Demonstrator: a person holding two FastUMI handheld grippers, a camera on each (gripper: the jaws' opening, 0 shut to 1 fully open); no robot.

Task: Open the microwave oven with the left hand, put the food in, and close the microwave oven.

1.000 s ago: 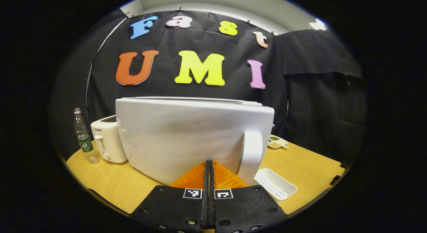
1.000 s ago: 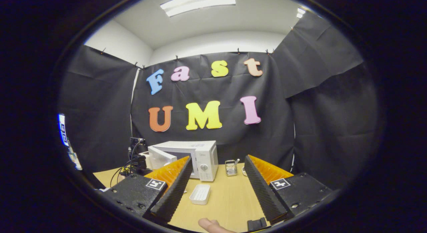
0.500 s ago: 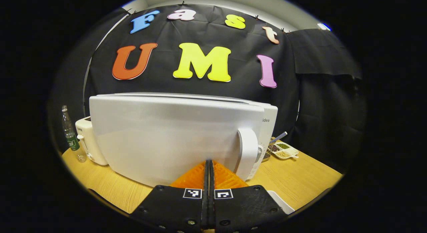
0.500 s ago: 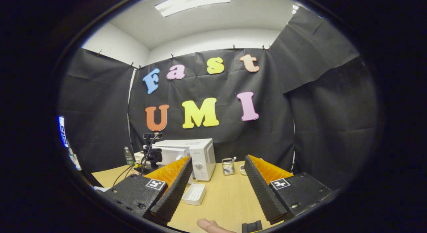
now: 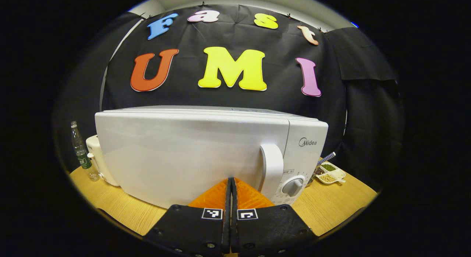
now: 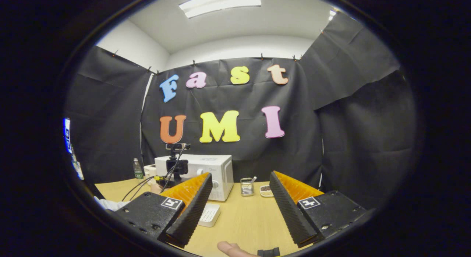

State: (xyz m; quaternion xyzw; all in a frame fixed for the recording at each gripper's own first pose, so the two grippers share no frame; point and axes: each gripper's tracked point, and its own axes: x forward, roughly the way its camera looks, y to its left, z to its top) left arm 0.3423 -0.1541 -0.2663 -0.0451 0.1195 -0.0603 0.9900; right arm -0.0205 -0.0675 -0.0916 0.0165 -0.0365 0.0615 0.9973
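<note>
the left gripper (image 5: 231,183), fingers pressed together on nothing, sits tip-first against the flush door of the boxy white microwave oven (image 5: 191,154); its upright white handle (image 5: 271,168) stands just right. the right gripper (image 6: 239,198) gapes empty, well back.

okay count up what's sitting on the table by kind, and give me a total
Microwave: 1
Toaster: 1
Bottle: 1
White tray: 1
Divided snack dish: 1
Wire basket: 1
Total: 6
</note>
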